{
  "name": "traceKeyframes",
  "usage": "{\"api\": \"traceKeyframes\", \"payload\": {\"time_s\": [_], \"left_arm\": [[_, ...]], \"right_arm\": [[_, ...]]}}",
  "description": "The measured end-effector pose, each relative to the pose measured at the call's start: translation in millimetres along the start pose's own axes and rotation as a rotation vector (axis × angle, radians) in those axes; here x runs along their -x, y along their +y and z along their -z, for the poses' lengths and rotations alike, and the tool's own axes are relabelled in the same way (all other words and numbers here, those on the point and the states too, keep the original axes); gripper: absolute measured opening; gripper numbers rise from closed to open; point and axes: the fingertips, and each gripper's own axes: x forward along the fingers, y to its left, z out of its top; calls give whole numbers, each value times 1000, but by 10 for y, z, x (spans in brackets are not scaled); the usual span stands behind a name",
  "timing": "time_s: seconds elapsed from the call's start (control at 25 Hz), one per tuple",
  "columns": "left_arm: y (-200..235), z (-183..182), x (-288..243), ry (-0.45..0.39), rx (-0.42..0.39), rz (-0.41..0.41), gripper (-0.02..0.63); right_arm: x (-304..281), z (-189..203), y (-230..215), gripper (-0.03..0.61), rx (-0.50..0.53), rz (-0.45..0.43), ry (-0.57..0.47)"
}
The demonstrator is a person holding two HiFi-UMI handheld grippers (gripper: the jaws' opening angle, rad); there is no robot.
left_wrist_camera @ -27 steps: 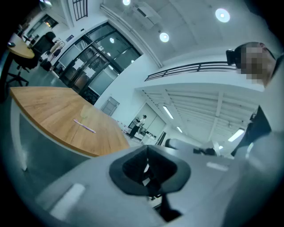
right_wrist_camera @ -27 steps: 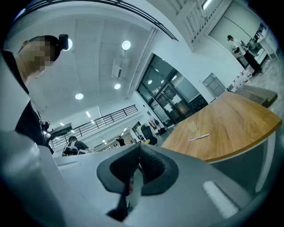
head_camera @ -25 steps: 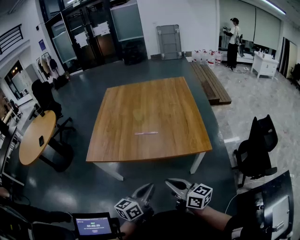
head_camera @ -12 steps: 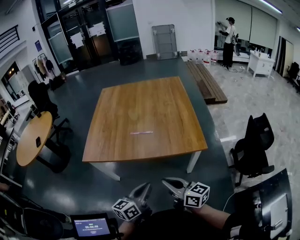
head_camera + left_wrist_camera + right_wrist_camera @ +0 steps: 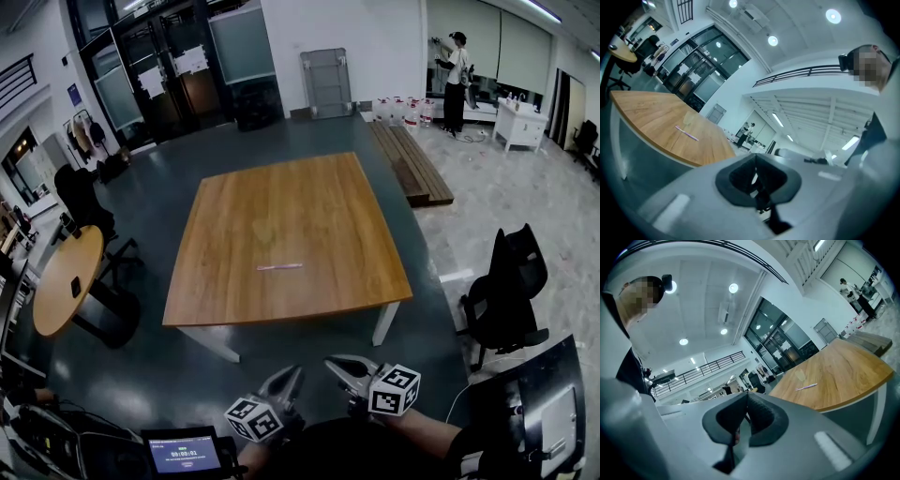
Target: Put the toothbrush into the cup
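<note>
Grippers sit low by the person's body: the left gripper and the right gripper each have their jaws pressed together on nothing, well short of the wooden table. Farther out, the toothbrush lies flat and untouched near the middle of the tabletop. Just beyond it a faint translucent shape may be the cup, though I cannot tell for sure. By my reading the task has not begun: reaching, grasping and dropping the brush in all remain. Against a second ago, the table sits slightly further left in the head view, while both grippers and the toothbrush keep their places.
</note>
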Motion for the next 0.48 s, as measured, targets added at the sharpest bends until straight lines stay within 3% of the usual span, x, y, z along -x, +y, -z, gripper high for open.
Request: {"api": "traceKeyframes", "payload": {"time_s": [0.48], "left_arm": [[-147, 51, -252, 15, -11, 15, 2]], "right_arm": [[227, -144, -174, 5, 4, 29, -31]]}}
